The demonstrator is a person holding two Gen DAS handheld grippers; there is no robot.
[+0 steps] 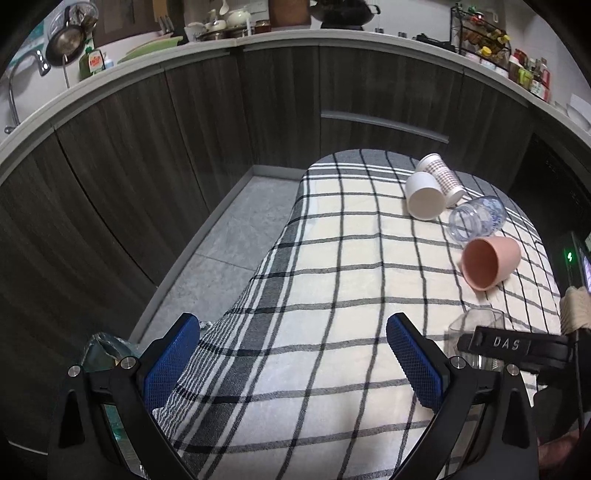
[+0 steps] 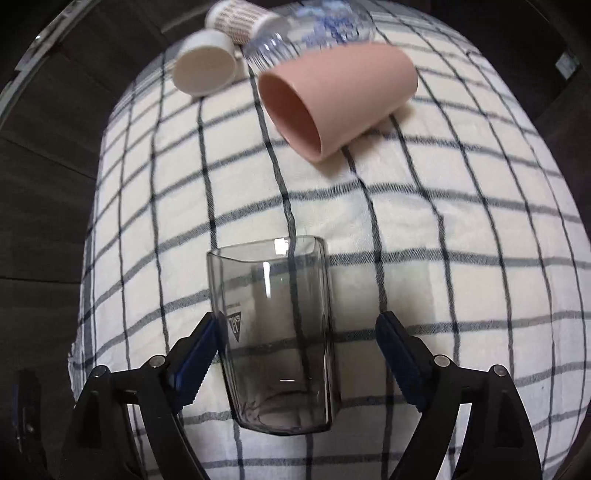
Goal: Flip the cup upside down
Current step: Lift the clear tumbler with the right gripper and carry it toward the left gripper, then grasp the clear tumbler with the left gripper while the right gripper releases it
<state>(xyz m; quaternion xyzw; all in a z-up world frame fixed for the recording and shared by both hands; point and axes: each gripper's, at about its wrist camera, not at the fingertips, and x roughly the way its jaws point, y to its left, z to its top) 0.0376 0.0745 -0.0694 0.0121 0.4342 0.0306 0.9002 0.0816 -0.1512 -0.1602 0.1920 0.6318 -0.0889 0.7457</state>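
Seemingly just starting — right gripper (image 2: 297, 350) gaping wide around the smoky clear cup (image 2: 273, 332), one finger touching or nearly so, nothing clamped yet. Cup lying near the front of the checked cloth (image 2: 443, 229), not yet inverted. Left gripper (image 1: 291, 354) idling open, empty — grasping, lifting, turning all remaining.

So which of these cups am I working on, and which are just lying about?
In play:
- smoked clear cup, between the open right tongs

Lying about:
- pink cup, on its side
- white cup
- patterned paper cup
- clear bottle
- left tongs, open and empty
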